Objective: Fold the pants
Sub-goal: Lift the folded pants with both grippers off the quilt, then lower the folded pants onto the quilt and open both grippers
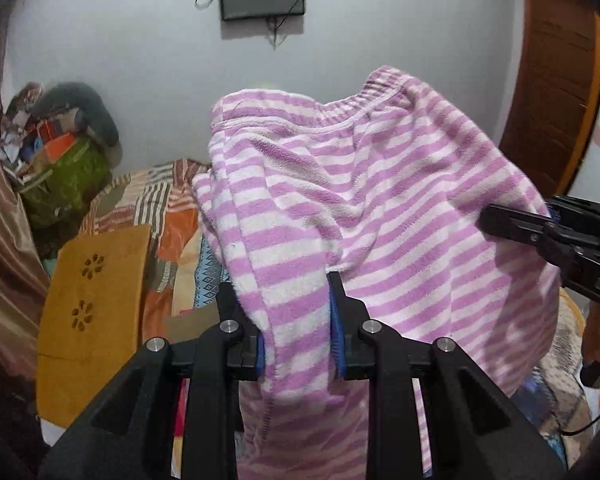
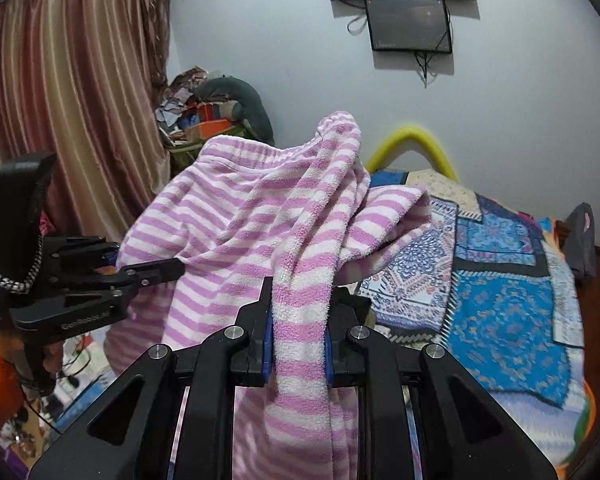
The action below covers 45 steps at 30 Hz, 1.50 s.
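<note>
Above the patchwork bed (image 2: 500, 280), both grippers' jaws clamp the striped pants (image 1: 360, 208); a yellow arch (image 2: 412, 140) shows only in the right view.

Light: soft, even indoor light, fairly bright
Shadows: faint, under the screen (image 2: 410, 24) on the wall (image 1: 140, 60)
Blur: slight on the bedspread (image 2: 512, 280)
Edges: strong fisheye bending, dark corners

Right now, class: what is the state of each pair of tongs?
Left tongs: closed on the striped pants, gripping a fold of the fabric.
Right tongs: closed on the same pants, gripping a bunched strip.
</note>
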Each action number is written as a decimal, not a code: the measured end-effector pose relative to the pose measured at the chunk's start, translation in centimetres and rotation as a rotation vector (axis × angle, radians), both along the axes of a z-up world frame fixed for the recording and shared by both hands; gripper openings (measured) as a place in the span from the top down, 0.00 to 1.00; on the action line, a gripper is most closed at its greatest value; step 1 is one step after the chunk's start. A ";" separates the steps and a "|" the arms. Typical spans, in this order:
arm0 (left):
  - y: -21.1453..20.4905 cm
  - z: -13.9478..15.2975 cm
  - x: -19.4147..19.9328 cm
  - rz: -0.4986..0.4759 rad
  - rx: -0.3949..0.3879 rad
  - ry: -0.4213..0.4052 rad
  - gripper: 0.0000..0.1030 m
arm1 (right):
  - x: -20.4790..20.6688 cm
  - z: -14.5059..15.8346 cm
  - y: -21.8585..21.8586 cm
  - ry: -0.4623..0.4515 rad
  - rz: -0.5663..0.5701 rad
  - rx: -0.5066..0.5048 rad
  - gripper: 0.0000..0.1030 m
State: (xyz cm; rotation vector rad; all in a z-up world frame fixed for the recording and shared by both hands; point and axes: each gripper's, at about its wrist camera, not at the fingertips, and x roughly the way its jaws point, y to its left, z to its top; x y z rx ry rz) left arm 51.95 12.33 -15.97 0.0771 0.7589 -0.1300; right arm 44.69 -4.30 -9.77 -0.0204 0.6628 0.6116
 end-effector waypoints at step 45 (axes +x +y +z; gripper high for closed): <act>3.9 -5.3 -11.0 0.160 0.095 0.065 0.63 | -5.6 -6.6 -3.9 0.135 -0.002 -0.186 0.66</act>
